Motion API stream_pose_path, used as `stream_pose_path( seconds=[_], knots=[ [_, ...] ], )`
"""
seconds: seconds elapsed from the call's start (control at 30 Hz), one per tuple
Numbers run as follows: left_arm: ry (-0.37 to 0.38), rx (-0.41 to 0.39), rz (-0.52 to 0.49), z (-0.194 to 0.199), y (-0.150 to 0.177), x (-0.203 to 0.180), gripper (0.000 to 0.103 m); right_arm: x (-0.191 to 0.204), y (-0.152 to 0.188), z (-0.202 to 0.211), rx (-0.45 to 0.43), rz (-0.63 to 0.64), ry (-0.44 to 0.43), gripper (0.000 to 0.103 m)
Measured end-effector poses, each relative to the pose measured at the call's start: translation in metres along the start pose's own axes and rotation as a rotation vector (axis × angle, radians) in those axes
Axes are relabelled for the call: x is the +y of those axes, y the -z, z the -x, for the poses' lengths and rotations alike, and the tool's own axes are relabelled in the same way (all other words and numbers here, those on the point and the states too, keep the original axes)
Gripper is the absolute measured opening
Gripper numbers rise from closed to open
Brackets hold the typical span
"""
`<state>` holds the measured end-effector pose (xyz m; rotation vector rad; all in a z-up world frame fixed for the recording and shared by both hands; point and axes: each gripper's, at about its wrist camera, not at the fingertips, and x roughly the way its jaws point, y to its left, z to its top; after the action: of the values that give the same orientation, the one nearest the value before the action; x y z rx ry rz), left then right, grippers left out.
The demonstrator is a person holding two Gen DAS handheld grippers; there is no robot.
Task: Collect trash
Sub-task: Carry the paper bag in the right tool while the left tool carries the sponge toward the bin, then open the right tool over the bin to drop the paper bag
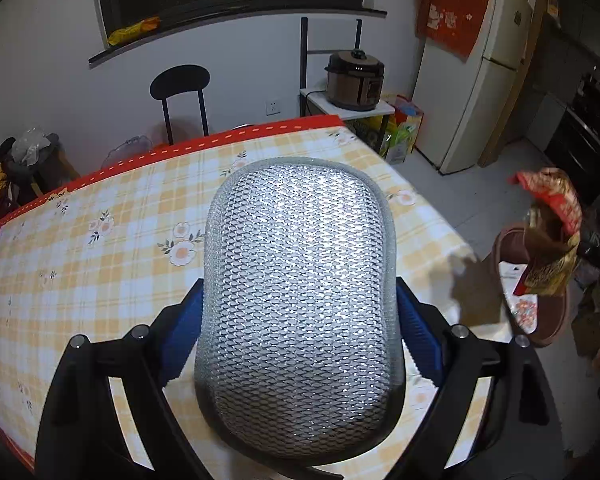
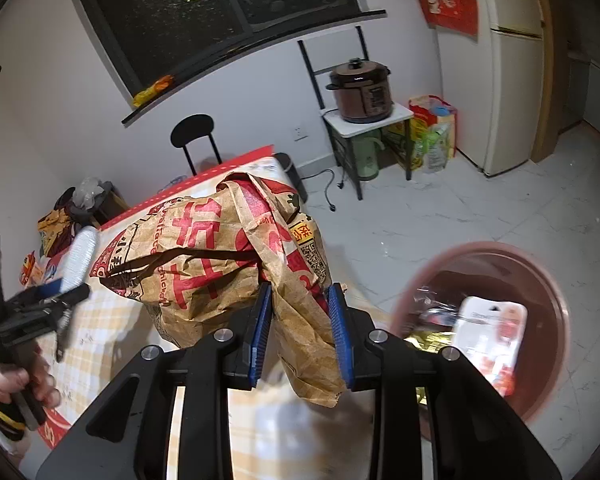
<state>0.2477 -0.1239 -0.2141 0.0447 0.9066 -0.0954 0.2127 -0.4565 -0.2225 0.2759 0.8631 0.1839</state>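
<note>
In the left wrist view, a silver mesh scouring pad (image 1: 296,280) fills the middle, and my left gripper (image 1: 298,300) is shut on it with a blue pad pressed against each side, above the yellow plaid tablecloth (image 1: 100,280). My right gripper (image 2: 300,292) is shut on a crumpled brown paper bag (image 2: 204,264) with red print, held up beside the table's right edge. A round brown trash bin (image 2: 540,280) stands on the floor to the right, holding a white packet and foil wrappers. The same bag (image 1: 552,232) hangs over the bin (image 1: 512,248) in the left wrist view.
A black chair (image 1: 180,80) stands behind the table. A pressure cooker (image 2: 362,92) sits on a small white stand next to a fridge (image 2: 512,68), with full bags (image 2: 432,132) on the floor between them. Clutter lies at the table's far left corner (image 2: 56,224). A hand (image 2: 20,384) holds the left gripper.
</note>
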Motion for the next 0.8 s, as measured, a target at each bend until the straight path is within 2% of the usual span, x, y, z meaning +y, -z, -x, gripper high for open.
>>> stream_pose_path(
  seconds=[0.2, 0.43, 0.63, 0.8],
  knots=[
    [0.031, -0.02, 0.028, 0.022, 0.003, -0.049, 0.087, -0.068, 0.012, 0.022, 0.018, -0.043, 0.068, 0.029],
    [0.065, -0.025, 0.023, 0.034, 0.008, -0.105, 0.087, -0.131, 0.023, 0.026, 0.051, -0.094, 0.159, 0.03],
    [0.063, -0.033, 0.01, 0.046, 0.012, -0.132, 0.087, -0.162, 0.027, 0.012, 0.083, -0.155, 0.209, 0.031],
    [0.049, -0.034, 0.001, 0.056, 0.014, -0.146, 0.087, -0.173, 0.026, 0.007, 0.061, -0.193, 0.192, 0.037]
  ],
)
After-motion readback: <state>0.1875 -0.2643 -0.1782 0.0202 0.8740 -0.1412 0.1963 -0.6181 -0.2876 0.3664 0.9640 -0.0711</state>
